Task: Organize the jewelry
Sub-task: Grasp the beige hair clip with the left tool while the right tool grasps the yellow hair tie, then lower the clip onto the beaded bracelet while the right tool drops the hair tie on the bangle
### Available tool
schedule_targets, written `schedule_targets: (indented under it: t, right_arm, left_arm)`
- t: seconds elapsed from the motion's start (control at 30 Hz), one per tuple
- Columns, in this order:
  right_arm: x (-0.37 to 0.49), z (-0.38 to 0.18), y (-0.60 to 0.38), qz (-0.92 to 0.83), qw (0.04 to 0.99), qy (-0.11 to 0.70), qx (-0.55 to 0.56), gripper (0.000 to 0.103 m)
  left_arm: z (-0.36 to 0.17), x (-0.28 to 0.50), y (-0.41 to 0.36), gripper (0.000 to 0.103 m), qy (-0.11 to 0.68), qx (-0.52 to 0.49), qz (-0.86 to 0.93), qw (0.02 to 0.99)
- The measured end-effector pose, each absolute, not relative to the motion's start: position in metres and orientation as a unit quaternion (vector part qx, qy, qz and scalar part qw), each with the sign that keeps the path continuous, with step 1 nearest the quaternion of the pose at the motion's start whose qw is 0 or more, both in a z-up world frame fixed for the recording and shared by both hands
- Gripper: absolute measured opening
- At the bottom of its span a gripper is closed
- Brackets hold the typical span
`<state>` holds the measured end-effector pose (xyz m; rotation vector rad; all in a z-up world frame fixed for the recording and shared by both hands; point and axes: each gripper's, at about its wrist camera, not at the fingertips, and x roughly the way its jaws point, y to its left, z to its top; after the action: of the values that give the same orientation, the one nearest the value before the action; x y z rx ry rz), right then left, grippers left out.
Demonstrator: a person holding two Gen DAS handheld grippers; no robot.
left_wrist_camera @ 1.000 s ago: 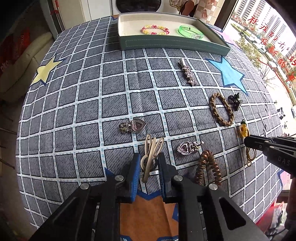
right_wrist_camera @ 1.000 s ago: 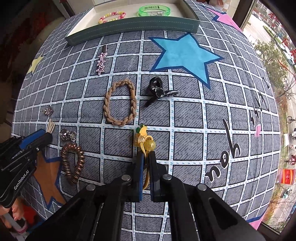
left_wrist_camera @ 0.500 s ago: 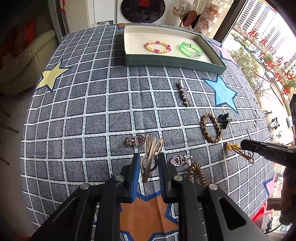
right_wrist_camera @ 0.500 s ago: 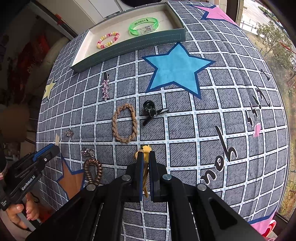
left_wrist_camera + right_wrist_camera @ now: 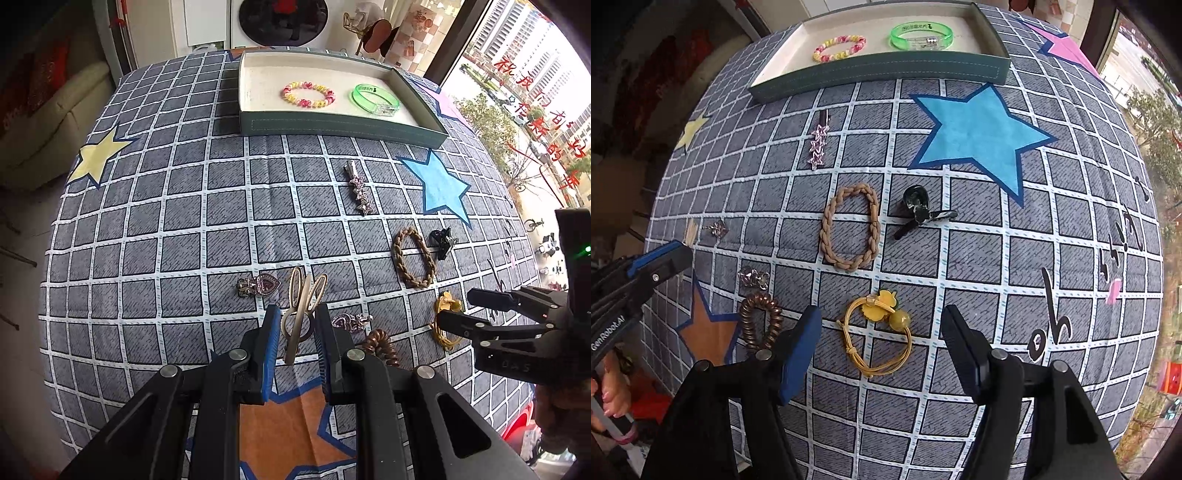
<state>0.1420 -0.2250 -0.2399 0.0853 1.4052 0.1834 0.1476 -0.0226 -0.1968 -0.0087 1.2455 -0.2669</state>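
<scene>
A: Checked cloth (image 5: pixel 177 229) is covering the table; green tray (image 5: pixel 332 125) is sitting at the far edge w/ two bracelets inside.

B: Right gripper (image 5: pixel 881 325)?

A: Jaws have just been opening; yellow hair tie (image 5: pixel 877 332) is lying loose on the cloth btwn them.

B: Left gripper (image 5: pixel 297 325)?

A: Clamping the gold hair clip (image 5: pixel 301 310), lifting it clear of the cloth.
</scene>
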Motion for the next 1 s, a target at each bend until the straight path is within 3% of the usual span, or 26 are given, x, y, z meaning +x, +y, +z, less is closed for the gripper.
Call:
schedule_targets:
  t: [0.07,0.13,0.23,0.63,1.0]
  right_arm:
    - [0.143,-0.249,-0.219,0.077,0.751,0.655,0.024,0.053]
    - [0.141,-0.250,-0.210,0.069,0.758,0.649,-0.006,0.047]
    - [0.139,-0.249,-0.202,0.066,0.762,0.643,-0.032,0.015]
    - [0.160,-0.208,-0.263,0.075,0.773,0.619,0.120,0.015]
    - [0.217,-0.156,-0.289,0.083,0.803,0.571,0.152,0.015]
  left_arm:
    - [-0.196,0.147,-0.023,0.031,0.581,-0.004,-0.125,0.804]
    - [-0.196,0.147,-0.022,0.031,0.581,-0.005,-0.125,0.804]
    - [-0.194,0.147,-0.023,0.031,0.580,-0.005,-0.125,0.805]
    - [-0.178,0.162,-0.024,0.031,0.566,-0.016,-0.121,0.815]
    - [-0.148,0.208,-0.037,0.031,0.535,-0.020,-0.126,0.835]
